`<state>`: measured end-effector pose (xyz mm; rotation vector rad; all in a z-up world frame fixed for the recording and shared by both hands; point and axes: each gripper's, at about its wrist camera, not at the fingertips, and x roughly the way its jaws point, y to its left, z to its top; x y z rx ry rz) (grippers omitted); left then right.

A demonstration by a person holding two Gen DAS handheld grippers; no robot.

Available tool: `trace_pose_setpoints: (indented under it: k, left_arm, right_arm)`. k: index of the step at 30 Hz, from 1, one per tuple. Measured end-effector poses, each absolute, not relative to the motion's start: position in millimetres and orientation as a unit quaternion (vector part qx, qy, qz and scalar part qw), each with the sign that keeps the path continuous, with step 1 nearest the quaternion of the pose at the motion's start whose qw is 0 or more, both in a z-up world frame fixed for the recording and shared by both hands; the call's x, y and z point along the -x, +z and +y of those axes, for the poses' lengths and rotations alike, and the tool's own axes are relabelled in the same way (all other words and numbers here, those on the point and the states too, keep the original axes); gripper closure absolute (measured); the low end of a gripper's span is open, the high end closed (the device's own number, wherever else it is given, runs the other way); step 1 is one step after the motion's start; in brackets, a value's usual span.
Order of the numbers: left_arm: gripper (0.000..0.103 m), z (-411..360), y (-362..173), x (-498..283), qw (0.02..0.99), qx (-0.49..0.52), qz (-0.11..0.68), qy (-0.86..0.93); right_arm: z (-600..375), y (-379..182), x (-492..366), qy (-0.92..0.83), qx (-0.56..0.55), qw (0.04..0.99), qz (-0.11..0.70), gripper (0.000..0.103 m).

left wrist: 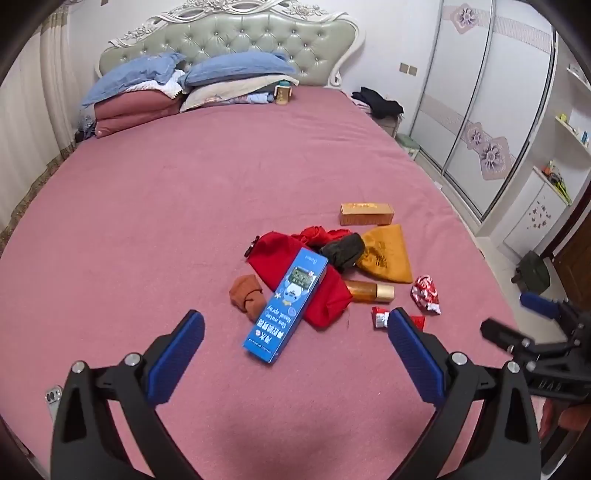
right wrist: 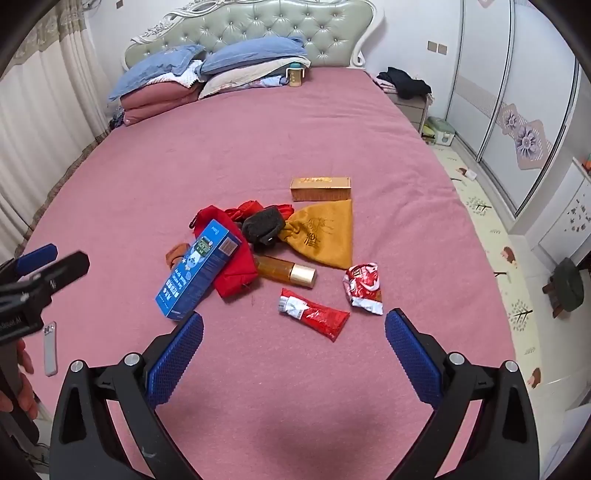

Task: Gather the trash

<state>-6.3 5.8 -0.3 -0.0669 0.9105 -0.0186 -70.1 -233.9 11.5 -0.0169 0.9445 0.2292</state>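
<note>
Bed sheet [right wrist: 332, 122]: matt pink cloth. Blue box [right wrist: 199, 269]: glossy printed card. Red wrappers [right wrist: 314, 314]: shiny crinkled foil. Bottle [right wrist: 284, 271]: clear amber plastic, metallic gold cap. Yellow pouch [right wrist: 325, 232]: matt fabric. Headboard [right wrist: 277, 33]: tufted glossy leather look.

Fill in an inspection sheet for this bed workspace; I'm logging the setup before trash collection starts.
Surface: pink bedspread, flat, items clustered mid-bed.
Job's things: flattened red foil wrapper and crumpled red-and-white wrapper, lying apart on the spread; blue cardboard nasal-spray box resting on a red cloth pouch.
Clutter: amber bottle with gold cap, mustard drawstring pouch, gold box, dark sock ball, brown sock, phone.
Grippers: left gripper and right gripper open, empty.
Cables: nothing seen.
Surroundings: tufted green headboard, blue pillows, sliding wardrobe.
</note>
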Motion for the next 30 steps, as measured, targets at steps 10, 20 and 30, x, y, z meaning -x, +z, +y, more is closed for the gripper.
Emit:
trace_pose_setpoints:
  k: [10, 20, 30]
  left_arm:
    - [0.004, 6, -1, 6, 0.891, 0.014, 0.452, -0.037]
    - [0.004, -3, -6, 4, 0.889, -0.007, 0.456, -0.046]
    - [0.004, 1, -19, 1, 0.882, -0.002, 0.471, -0.029]
  right_arm:
    - [-241, 3, 38, 0.11, 0.007, 0.883, 0.455, 0.008]
    - [-244, 3, 34, 0.114, 0.001, 0.882, 0.458, 0.008]
    - [-244, 1, 31, 0.116, -0.006, 0.877, 0.466, 0.008]
